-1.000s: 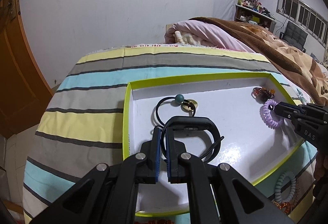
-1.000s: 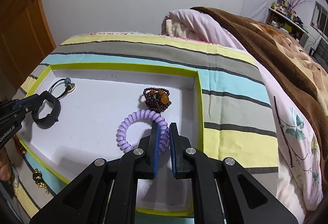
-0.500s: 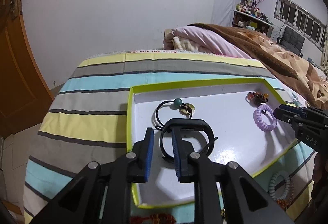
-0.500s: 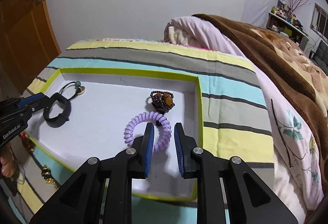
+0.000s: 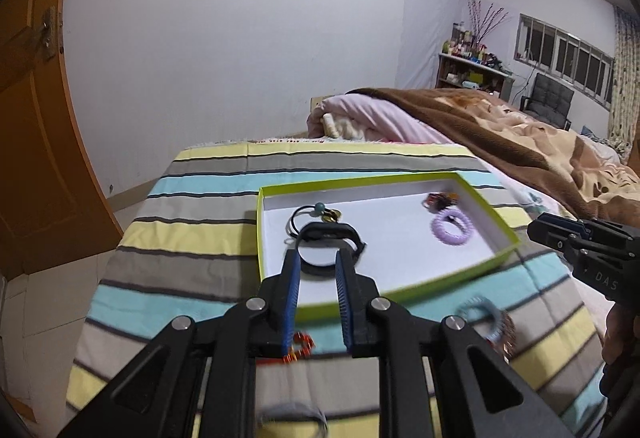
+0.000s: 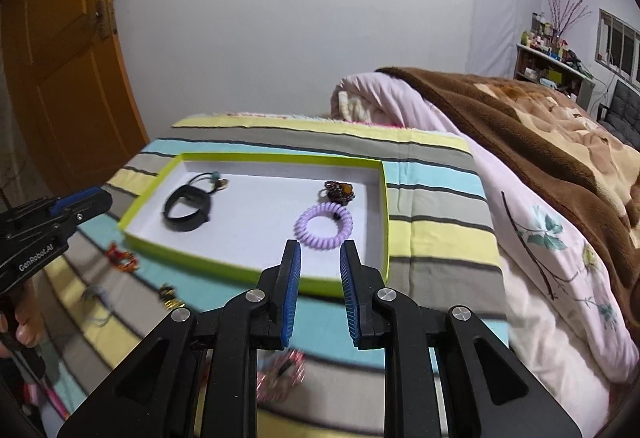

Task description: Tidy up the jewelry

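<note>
Two things have just been put down in the green-edged tray on the striped bed cover. The black band lies at the left end of the tray, touching a thin black cord with a blue bead. The purple coil ring lies at the right end, just beside a dark bead bracelet.

The left claw is partly open and nothing is held in it. The right claw is partly open too, and it is empty.

More jewelry is left outside the tray, near its front edge: a red bead piece, a blue coil ring and some small blurred bits. One of these should be picked next. The claw should be brought down slowly over one piece only, and the bed cover should not be pinched with it. The tray should not be bumped.

A second ago the black band was gripped by the closed left claw, and the purple ring was gripped by the closed right claw. Since then both sets of jaws have been opened, both pieces have been let go, and both claws have been pulled back and up from the tray.
</note>
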`<state>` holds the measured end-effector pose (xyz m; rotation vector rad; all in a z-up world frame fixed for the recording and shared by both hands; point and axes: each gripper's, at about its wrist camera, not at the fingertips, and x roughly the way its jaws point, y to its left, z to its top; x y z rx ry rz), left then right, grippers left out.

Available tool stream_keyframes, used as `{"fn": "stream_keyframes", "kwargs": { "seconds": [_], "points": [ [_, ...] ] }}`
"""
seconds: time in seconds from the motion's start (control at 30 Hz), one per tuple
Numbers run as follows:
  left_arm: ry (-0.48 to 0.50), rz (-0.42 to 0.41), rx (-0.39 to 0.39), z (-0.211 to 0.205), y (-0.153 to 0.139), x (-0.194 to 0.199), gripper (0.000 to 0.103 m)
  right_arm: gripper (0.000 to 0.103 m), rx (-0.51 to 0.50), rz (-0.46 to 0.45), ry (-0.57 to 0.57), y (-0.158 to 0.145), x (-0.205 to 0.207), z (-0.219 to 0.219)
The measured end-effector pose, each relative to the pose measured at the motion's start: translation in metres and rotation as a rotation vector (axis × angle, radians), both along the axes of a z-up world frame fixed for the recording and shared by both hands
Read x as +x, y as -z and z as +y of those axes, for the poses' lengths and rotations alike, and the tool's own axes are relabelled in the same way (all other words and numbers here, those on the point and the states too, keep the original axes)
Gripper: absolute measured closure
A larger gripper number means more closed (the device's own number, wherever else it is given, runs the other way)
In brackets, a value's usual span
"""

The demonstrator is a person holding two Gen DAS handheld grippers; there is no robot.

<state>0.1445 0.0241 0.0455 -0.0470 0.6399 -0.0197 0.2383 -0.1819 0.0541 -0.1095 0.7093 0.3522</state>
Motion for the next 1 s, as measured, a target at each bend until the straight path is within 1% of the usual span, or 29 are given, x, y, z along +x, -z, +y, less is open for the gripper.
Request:
{"fn": "stream_keyframes", "kwargs": {
  "seconds": [0.17, 0.33, 0.5, 0.73, 1.0],
  "points": [
    [0.009, -0.029, 0.0, -0.004, -0.007, -0.034, 0.084, 0.082, 0.029, -0.029, -0.011, -0.009, -0.039, -0.005],
    [0.012, -0.047, -0.006, -0.005, -0.009, -0.063, 0.084, 0.082, 0.046, -0.047, -0.024, -0.012, -0.076, -0.007],
    [0.006, -0.063, -0.011, -0.006, -0.01, -0.09, 0.084, 0.082, 0.064, -0.061, -0.025, -0.014, -0.104, -0.011],
    [-0.002, -0.086, -0.018, -0.008, -0.008, -0.12, 0.084, 0.082, 0.07, -0.072, -0.027, -0.014, -0.135, -0.015],
    [-0.004, -0.078, -0.034, -0.006, -0.001, -0.142, 0.084, 0.082, 0.072, -0.05, -0.023, -0.007, -0.152, -0.019]
  ]
}}
